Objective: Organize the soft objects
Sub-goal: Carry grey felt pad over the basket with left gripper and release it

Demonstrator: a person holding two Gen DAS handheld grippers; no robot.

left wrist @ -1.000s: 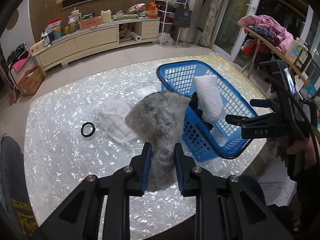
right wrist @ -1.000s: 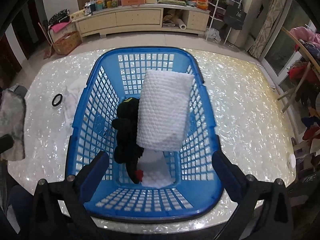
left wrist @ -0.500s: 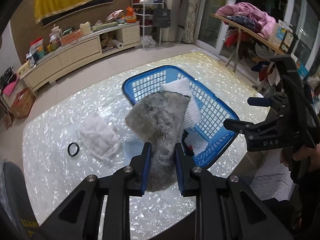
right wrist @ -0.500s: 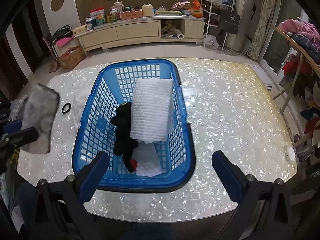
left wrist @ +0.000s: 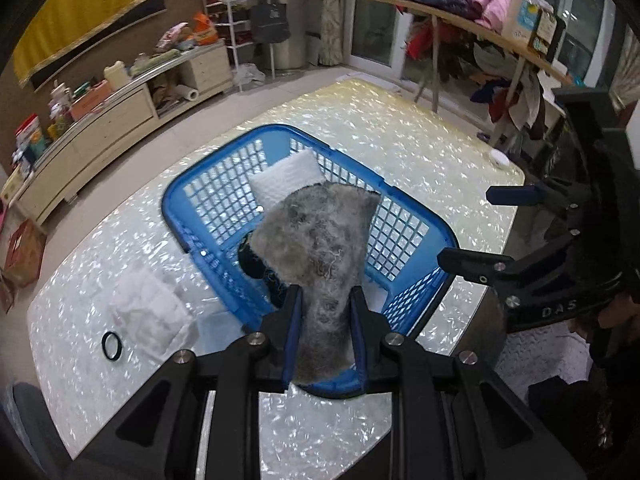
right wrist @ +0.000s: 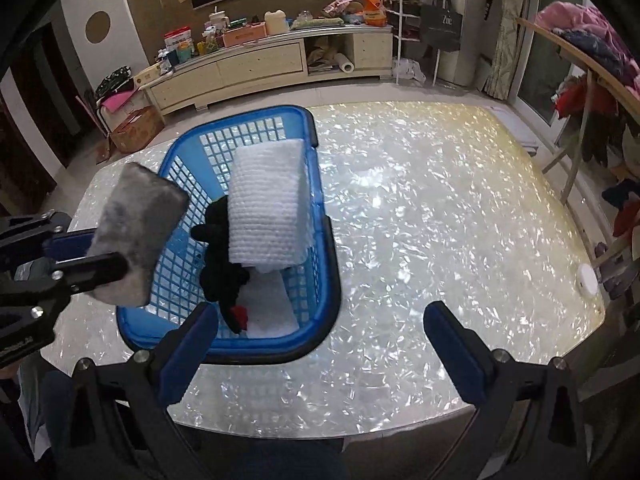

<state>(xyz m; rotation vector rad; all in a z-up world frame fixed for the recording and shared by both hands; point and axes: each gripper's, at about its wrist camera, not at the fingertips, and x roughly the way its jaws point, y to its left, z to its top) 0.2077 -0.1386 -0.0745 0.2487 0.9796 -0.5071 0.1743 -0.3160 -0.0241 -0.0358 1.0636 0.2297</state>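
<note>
the left gripper has its blue pads pinched tight on the lower end of a grey fluffy cloth, which stands up over the near part of a blue basket on a shiny pearl-patterned table. the right gripper is spread wide with nothing between its fingers, over the table edge by the basket's near rim; its frame reads "das" in the left view. in the basket a white knitted towel leans on the right wall beside a black soft toy. left of the basket lie a white cloth and a black ring. a dark bag on the far rack reads "zoe"
</note>
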